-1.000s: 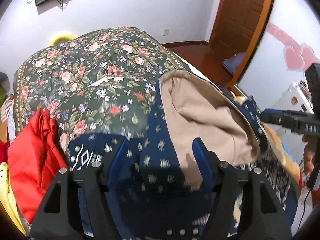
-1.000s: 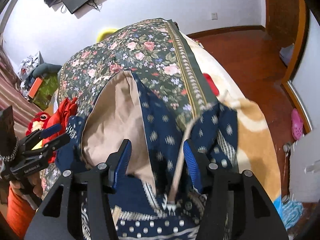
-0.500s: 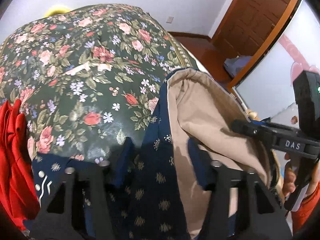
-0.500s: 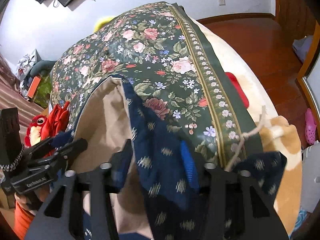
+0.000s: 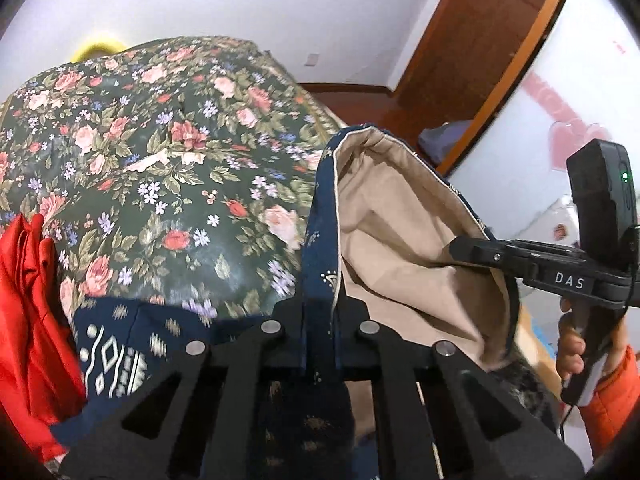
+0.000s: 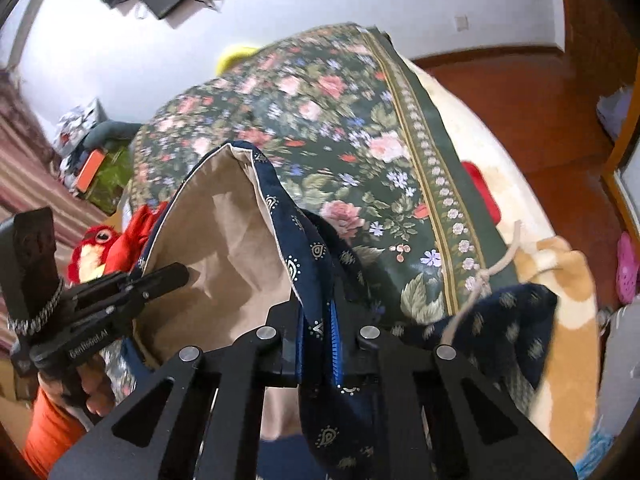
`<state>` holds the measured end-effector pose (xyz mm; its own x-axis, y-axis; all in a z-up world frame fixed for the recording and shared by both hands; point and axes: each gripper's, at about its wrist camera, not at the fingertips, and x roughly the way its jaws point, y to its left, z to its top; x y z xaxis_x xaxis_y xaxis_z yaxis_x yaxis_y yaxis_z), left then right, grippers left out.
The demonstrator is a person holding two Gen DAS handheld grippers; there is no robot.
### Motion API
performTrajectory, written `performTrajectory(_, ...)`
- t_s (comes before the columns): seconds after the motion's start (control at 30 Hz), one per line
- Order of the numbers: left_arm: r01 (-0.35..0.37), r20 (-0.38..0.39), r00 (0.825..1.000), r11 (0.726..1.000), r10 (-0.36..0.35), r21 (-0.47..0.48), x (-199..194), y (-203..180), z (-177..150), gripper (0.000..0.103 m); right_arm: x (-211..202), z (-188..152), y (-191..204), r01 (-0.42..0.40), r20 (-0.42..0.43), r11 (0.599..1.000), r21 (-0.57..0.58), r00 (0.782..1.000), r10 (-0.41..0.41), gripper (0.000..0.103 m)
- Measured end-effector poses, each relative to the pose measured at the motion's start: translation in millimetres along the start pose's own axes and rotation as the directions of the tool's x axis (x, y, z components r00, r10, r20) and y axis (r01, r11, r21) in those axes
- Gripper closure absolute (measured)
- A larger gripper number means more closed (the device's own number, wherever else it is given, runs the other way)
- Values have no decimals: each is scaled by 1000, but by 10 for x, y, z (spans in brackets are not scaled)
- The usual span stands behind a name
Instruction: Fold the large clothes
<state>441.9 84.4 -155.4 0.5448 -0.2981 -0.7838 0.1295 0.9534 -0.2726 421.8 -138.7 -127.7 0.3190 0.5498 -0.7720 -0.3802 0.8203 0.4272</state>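
Observation:
A large navy patterned garment with a beige lining [image 5: 400, 220] hangs lifted over the bed, its opening spread between both grippers. My left gripper [image 5: 320, 312] has its jaws closing tight on the navy hem, which is pinched between the pads. My right gripper [image 6: 320, 320] is likewise closing, clamped on the opposite navy edge [image 6: 304, 248]. Each gripper shows in the other's view: the right gripper [image 5: 460, 246] at the lining's far side, the left gripper [image 6: 180, 270] against the beige lining [image 6: 224, 232]. A beige drawstring [image 6: 496, 268] trails off to the right.
A dark floral bedspread [image 5: 160, 160] covers the bed below. A red cloth [image 5: 28, 300] lies at its left and a red plush toy [image 6: 96, 244] beside it. A wooden door [image 5: 480, 40] and a wooden floor [image 6: 540, 100] lie beyond. Orange sleeves [image 5: 608, 400] hold the grippers.
Both grippers went from open around the navy fabric to shut on its edges. The garment's opening now stands raised and spread between them.

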Motion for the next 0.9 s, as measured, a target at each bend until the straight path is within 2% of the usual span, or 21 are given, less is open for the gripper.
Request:
performTrajectory(0.1,40,4,999,999,-40,4,-233,-75,-116,95,-239,-138,133,-24,14,999,-30,1000,24,94)
performTrajectory(0.2,50,5,999,998,-50,36,-430,-198,-266,95,-461,-329,268,-29,22,998,-61,999,30,94)
performTrajectory(0.47,-1,4,1000,986,0,169,-860,-565,-854,95,-698,-821,476,-22,-4,995,-101,1000,22,94)
performTrajectory(0.73,6,-59,998,981,5,195,-898,-595,-1341,95,-656,-1266,476,-18,-63,996,-85,998,12,94)
performTrajectory(0.9,-35,-67,997,980,49,194,-840,-515,-1618,95,-586,-1503,417,-12,-106,998,-64,994,5,94)
